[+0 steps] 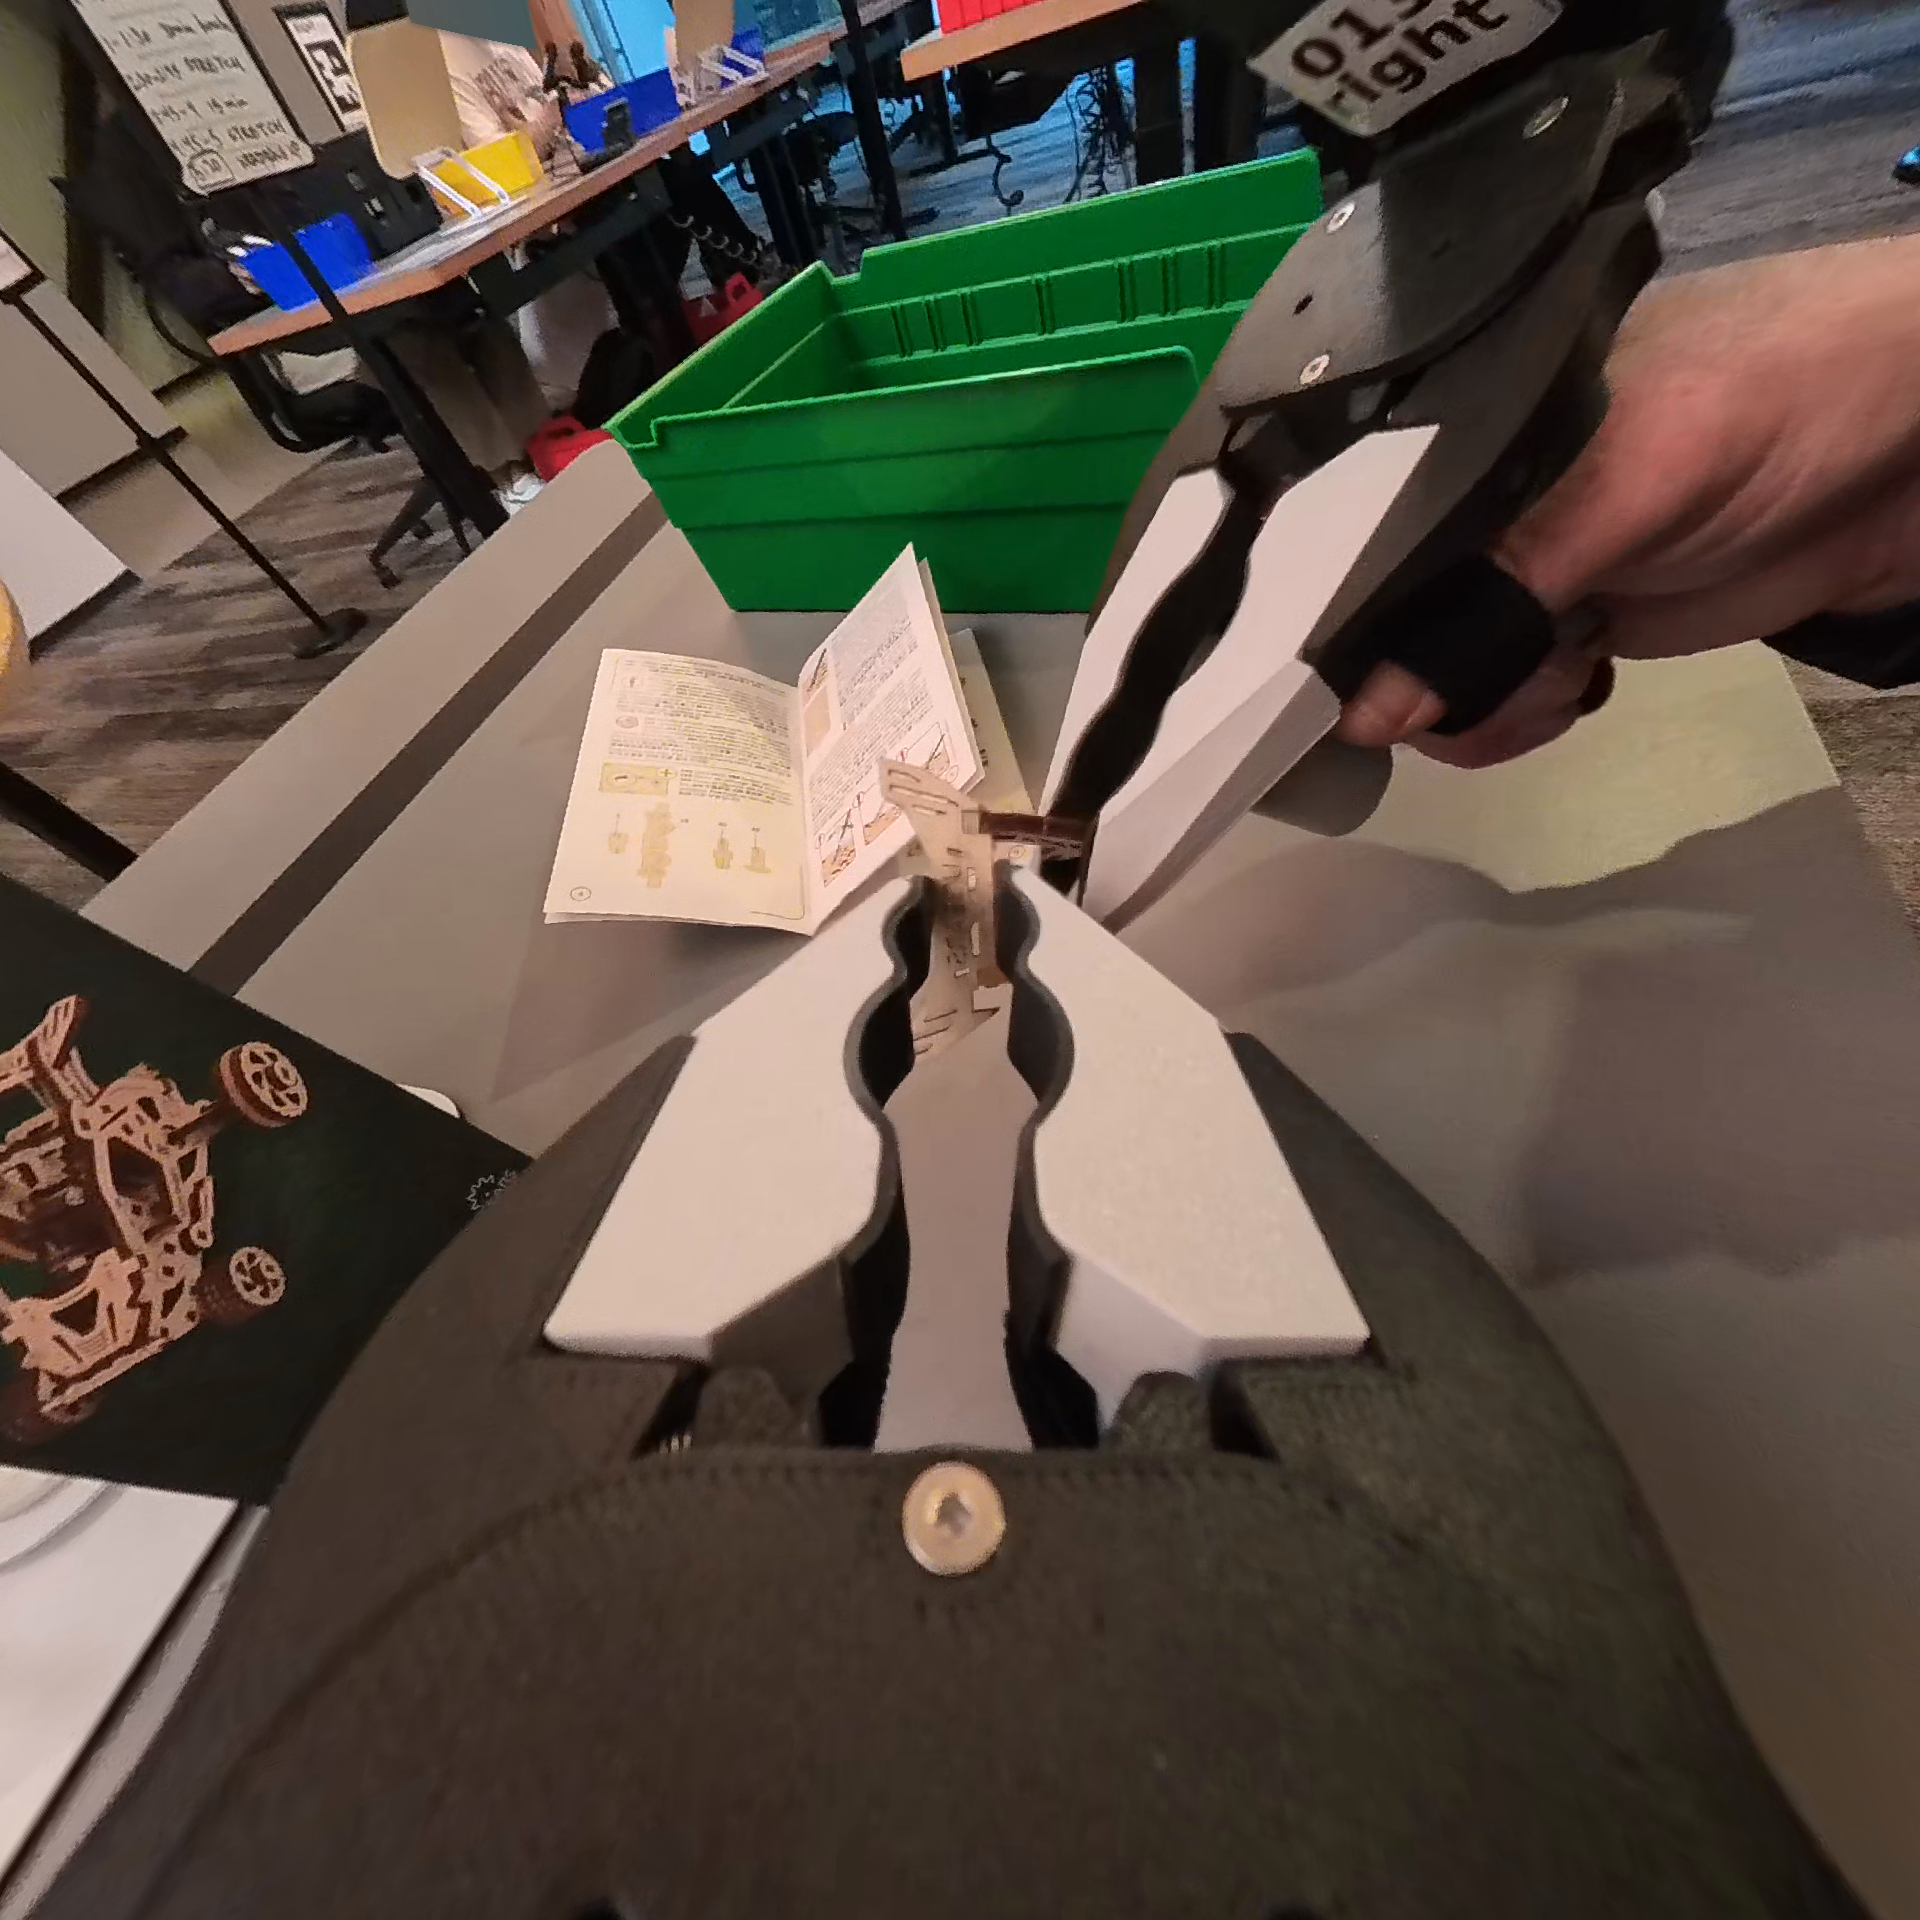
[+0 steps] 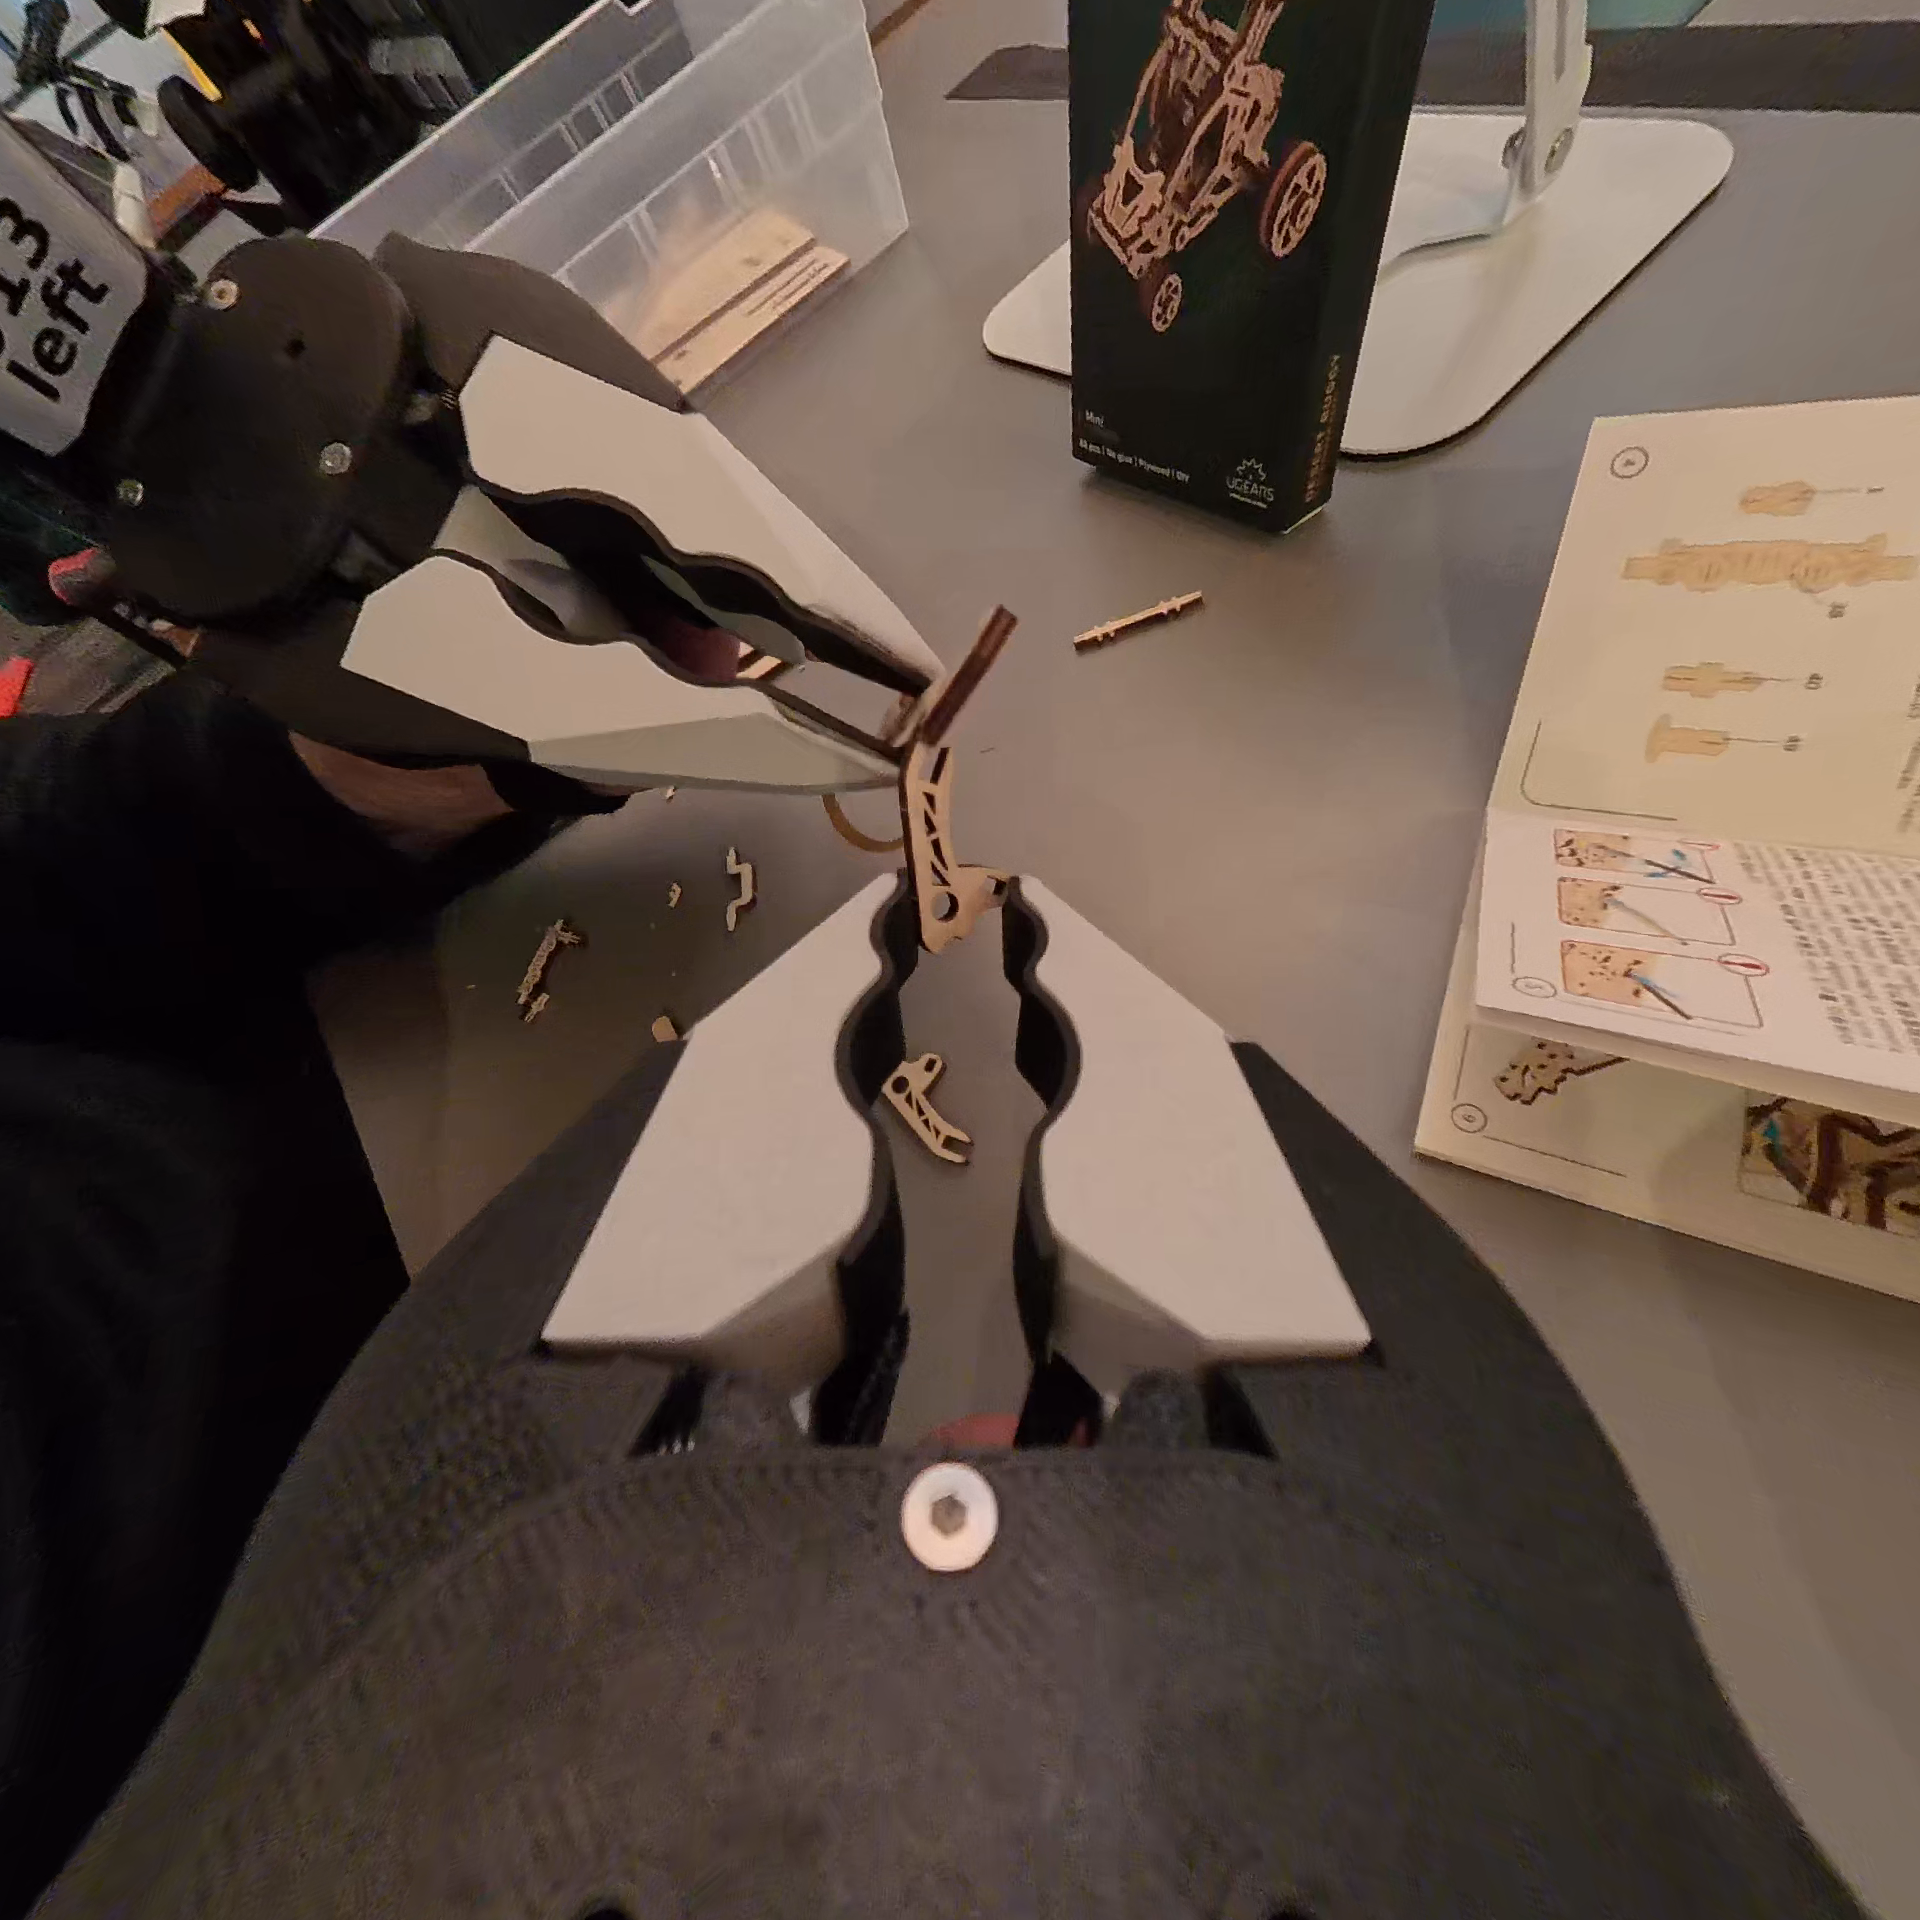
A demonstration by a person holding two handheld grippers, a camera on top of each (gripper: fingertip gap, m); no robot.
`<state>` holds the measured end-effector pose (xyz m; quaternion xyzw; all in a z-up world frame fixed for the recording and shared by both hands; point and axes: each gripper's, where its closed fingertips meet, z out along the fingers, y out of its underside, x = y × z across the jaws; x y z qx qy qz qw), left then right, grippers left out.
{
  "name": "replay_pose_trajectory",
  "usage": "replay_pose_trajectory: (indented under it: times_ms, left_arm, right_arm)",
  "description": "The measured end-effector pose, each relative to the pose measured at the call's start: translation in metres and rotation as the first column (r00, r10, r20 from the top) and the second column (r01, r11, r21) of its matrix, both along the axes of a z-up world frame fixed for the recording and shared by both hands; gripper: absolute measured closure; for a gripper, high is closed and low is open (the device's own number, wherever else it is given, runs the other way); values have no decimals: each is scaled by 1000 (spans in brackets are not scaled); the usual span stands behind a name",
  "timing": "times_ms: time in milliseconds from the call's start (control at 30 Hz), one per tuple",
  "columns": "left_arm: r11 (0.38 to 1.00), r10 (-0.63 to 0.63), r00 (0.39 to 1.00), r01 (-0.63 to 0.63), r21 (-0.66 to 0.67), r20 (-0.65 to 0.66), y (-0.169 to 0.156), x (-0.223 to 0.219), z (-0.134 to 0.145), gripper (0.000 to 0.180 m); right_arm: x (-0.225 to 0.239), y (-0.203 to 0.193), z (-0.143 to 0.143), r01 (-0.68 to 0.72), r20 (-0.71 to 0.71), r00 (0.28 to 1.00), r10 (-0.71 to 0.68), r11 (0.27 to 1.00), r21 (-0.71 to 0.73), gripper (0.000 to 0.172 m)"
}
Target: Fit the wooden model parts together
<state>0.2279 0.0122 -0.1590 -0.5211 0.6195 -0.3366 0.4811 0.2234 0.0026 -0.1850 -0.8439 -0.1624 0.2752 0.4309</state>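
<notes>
My left gripper (image 1: pixel 961 904) is shut on a flat, pale wooden plate with slots (image 1: pixel 958 935), held upright above the grey table (image 1: pixel 1455 1039). In the right wrist view this plate (image 2: pixel 975 665) shows edge-on at the left gripper's tips (image 2: pixel 909 717). My right gripper (image 2: pixel 956 894) is shut on the lower end of a curved, cut-out wooden arm (image 2: pixel 928 821). The arm's upper end meets the plate. In the left wrist view the right gripper (image 1: pixel 1070 842) comes in from the upper right, and the arm (image 1: pixel 1034 828) shows as a dark strip touching the plate.
An open instruction booklet (image 1: pixel 717 790) (image 2: pixel 1714 831) lies on the table. A green bin (image 1: pixel 935 499) stands behind it. The dark model box (image 2: pixel 1236 260) (image 1: pixel 156 1195), a white stand base (image 2: pixel 1558 260) and a clear tub (image 2: pixel 675 177) are near. Loose wooden parts (image 2: pixel 930 1107) (image 2: pixel 1138 620) (image 2: pixel 545 961) lie scattered. My left and right fingertips are right by each other.
</notes>
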Motion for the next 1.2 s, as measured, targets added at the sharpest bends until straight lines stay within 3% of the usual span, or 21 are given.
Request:
replay_pose_trajectory:
  times_ms: [500, 733, 1200]
  left_arm:
    - [1000, -11, 1000, 11, -17, -23, -2, 3, -4, 171]
    - [999, -9, 999, 12, 53, -50, -2, 4, -6, 171]
    - [949, 123, 966, -47, 311, -229, 8, 10, -32, 170]
  right_arm:
    - [0, 2, -2, -3, -17, 1000, 4, 1000, 16, 158]
    - [3, 2, -2, -18, 38, 999, 16, 998, 58, 158]
    - [14, 5, -26, 76, 224, 973, -59, 995, -69, 158]
